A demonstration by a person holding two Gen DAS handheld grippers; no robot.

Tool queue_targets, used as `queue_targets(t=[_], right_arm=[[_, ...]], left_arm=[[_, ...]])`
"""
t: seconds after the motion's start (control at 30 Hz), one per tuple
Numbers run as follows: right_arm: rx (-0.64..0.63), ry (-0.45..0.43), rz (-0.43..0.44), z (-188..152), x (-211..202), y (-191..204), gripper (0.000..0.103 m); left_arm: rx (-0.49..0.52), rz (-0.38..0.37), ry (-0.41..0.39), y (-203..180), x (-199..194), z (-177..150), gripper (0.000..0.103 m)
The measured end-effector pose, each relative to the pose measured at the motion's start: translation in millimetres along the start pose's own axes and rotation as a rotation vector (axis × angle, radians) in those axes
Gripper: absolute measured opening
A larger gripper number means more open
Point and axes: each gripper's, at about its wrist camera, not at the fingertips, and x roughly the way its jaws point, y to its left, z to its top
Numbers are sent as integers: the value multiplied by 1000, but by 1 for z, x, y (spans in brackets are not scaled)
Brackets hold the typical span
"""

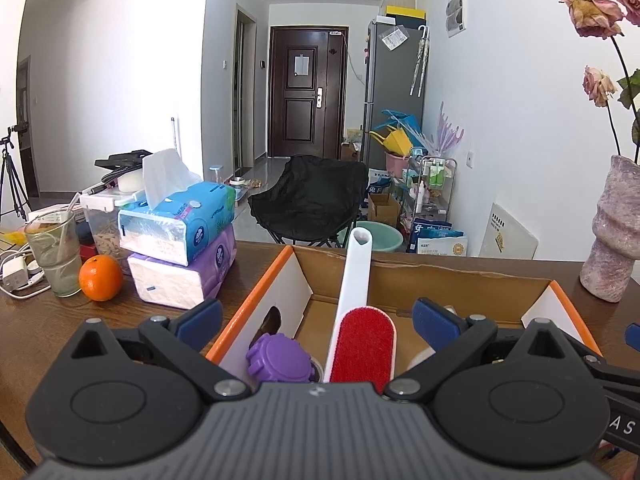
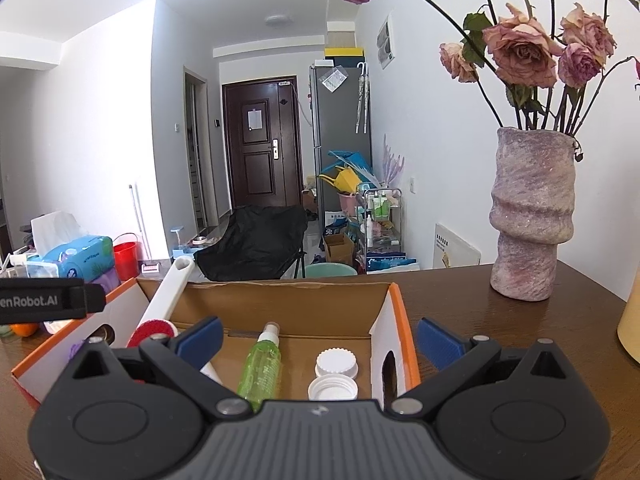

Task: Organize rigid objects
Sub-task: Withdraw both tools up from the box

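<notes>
An open cardboard box with an orange rim stands on the wooden table. A white lint brush with a red pad leans in it, handle up over the far wall. A purple ribbed lid, a green spray bottle and two white jar lids lie in the box. My left gripper is open above the box, the brush between its fingers without contact. My right gripper is open and empty above the box's right half.
Two stacked tissue packs, an orange and a glass stand left of the box. A pink vase of dried roses stands to the right. A beige object is at the far right edge.
</notes>
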Motion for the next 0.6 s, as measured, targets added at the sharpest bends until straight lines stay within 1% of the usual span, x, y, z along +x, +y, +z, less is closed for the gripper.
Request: queue_targets(t=[0.3,0.6], right_arm=[[1,-10,-15,-4,-26,-3,103],[10,-12,-31,-12,-55,-9,103]], left_arm=[[-9,-6,5,4,-24,-9,103],[-1,-28,9,8,-54,-22,103]])
